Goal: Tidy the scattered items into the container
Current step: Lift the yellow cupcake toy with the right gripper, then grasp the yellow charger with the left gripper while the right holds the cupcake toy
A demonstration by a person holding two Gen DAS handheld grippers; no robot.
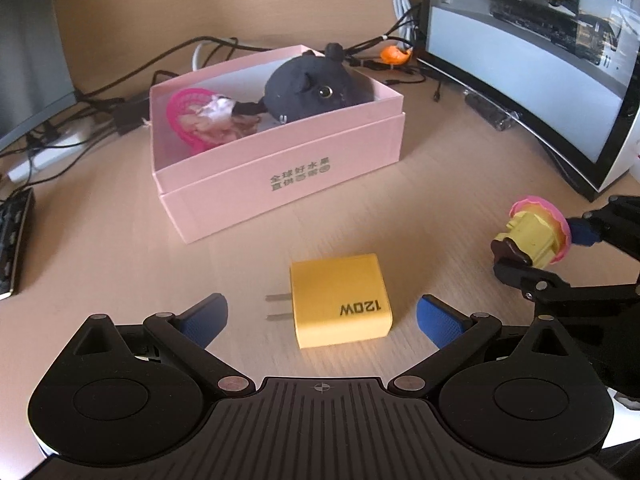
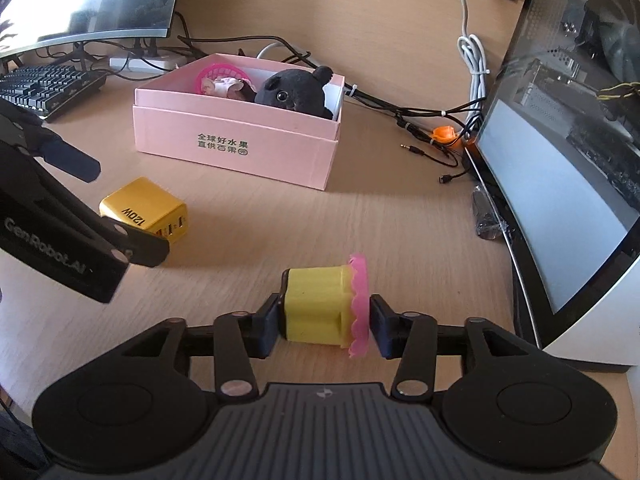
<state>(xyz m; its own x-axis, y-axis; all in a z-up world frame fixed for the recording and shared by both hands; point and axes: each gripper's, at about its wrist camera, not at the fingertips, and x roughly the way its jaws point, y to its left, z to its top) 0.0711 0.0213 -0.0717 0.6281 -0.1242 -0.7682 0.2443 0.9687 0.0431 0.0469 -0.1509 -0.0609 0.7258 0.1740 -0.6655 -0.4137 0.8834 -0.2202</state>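
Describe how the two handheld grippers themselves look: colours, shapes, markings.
Both are matte black. The left gripper has a ribbed central plate with a small crosshair mark, two round domed housings, jointed link bars with silver pivot pins, and blue textured pads on its fingers. The right gripper has the same build. White "GenRobot.AI" lettering shows on the left gripper's side in the right wrist view. No hands, sleeves or cables show.

"120W" is printed in black on the yellow charger [image 1: 340,306]. The pink box [image 2: 236,148] carries two lines of Chinese characters on its front wall. "GenRobot.AI" runs along the left gripper's [image 2: 94,208] black arm.
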